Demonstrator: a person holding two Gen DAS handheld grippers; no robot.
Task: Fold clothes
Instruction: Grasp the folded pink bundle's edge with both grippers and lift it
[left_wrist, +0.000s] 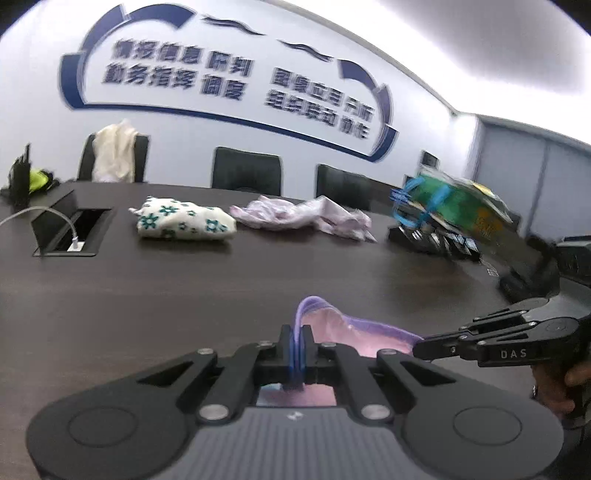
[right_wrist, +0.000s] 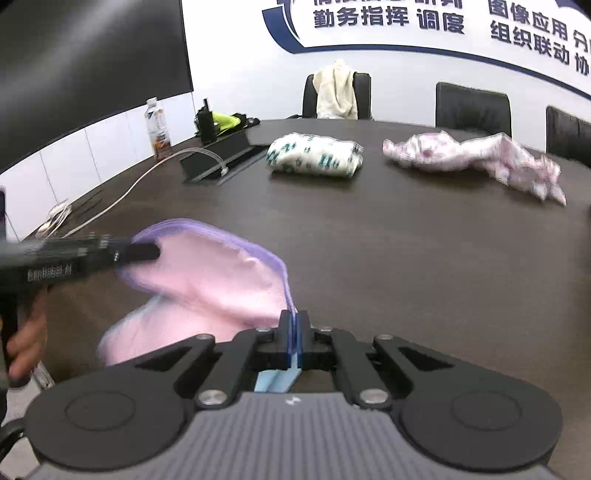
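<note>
The pink cloth (right_wrist: 207, 280) with the purple edge hangs between the two grippers, just over the near side of the dark desk (right_wrist: 406, 240). The left gripper (right_wrist: 147, 252) pinches one end of its edge. The right gripper (right_wrist: 294, 317) pinches the other end. Both are closed tight on the cloth, which stretches sideways from one to the other.

Office meeting room: conference table (right_wrist: 406, 240), chairs (right_wrist: 472, 105), wall slogan (left_wrist: 229, 74).

Dark table (right_wrist: 406, 258) seen, black chairs (right_wrist: 472, 105) ranged behind, bottle (right_wrist: 157, 125) stood by wall, white cable (right_wrist: 122, 195) trailed, blue lettering (left_wrist: 177, 70) mounted above.
</note>
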